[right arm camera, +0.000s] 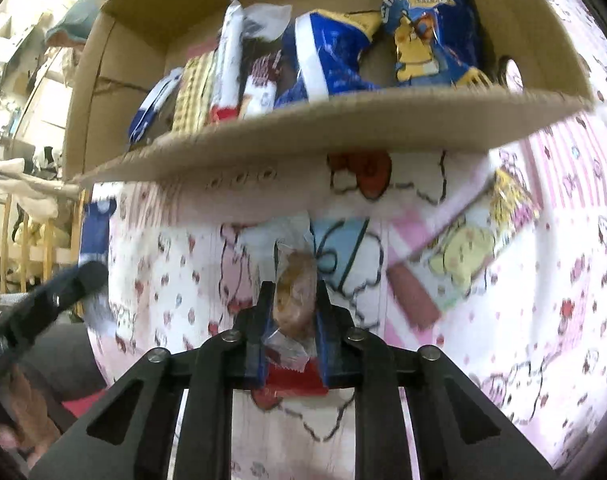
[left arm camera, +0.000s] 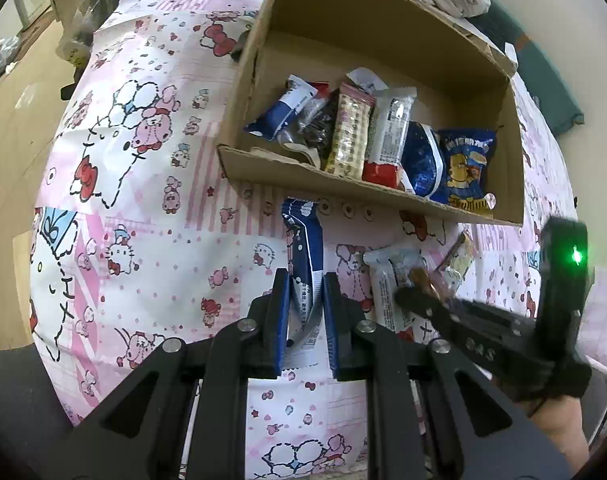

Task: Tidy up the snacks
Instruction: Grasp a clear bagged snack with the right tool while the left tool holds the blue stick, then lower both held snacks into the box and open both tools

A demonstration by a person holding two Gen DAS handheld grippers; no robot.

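1. Cardboard box [left arm camera: 383, 36] already holds a row of snacks; we are mid-loading.
2. Our left gripper [left arm camera: 306, 280] clamps a blue-white packet [left arm camera: 303, 248]; our right gripper [right arm camera: 291, 286] pinches a clear-wrapped pastry [right arm camera: 294, 292].
3. Next we judge both must clear the box's near wall before release.

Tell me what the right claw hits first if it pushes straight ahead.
Probably the patterned bedsheet: the right claw, shut on a clear-wrapped snack, points steeply down, short of the cardboard box. Depth is uncertain.
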